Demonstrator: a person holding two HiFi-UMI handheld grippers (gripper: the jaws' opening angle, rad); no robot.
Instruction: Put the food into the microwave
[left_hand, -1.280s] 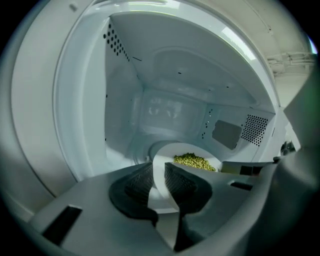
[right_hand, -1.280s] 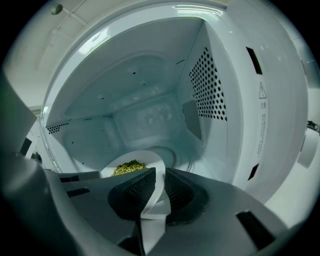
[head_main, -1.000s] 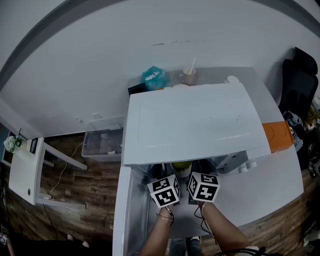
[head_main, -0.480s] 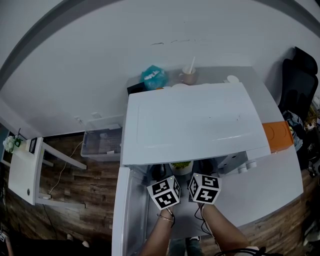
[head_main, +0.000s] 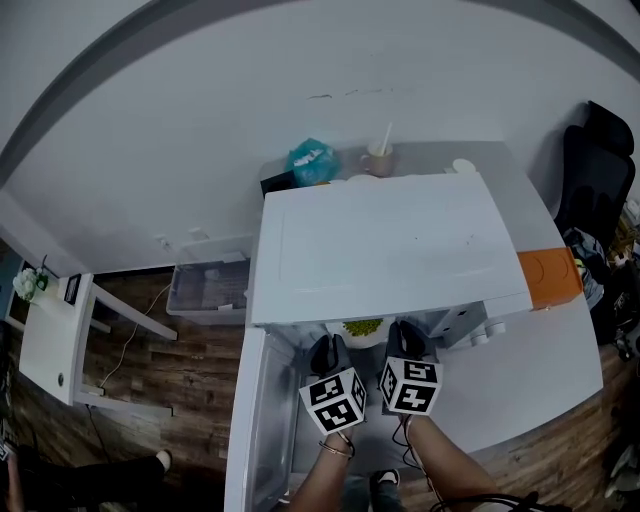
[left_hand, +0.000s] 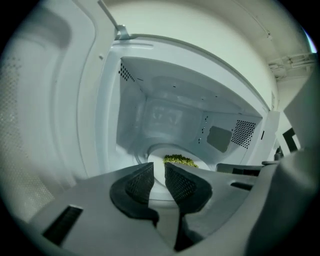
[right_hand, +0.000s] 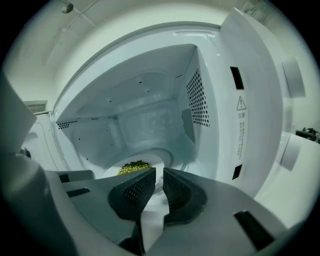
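Observation:
The white microwave (head_main: 390, 245) stands with its door (head_main: 255, 420) swung open to the left. A white plate of green food (head_main: 362, 327) lies inside on the turntable; it shows in the left gripper view (left_hand: 179, 160) and the right gripper view (right_hand: 134, 167), just beyond the fingertips. My left gripper (head_main: 326, 348) (left_hand: 159, 167) and right gripper (head_main: 403, 335) (right_hand: 159, 172) hover side by side at the cavity mouth. Each has its jaws shut to a thin slit, and I see nothing held between them.
Behind the microwave are a teal bag (head_main: 310, 160) and a cup with a spoon (head_main: 378, 157). An orange box (head_main: 550, 278) lies at its right. The grey counter (head_main: 520, 370) extends right. On the floor at left are a clear plastic bin (head_main: 208, 288) and a white shelf (head_main: 50, 340).
Both grippers have drawn back toward me out of the cavity, so their black jaws now show in the head view. The plate of food stays inside.

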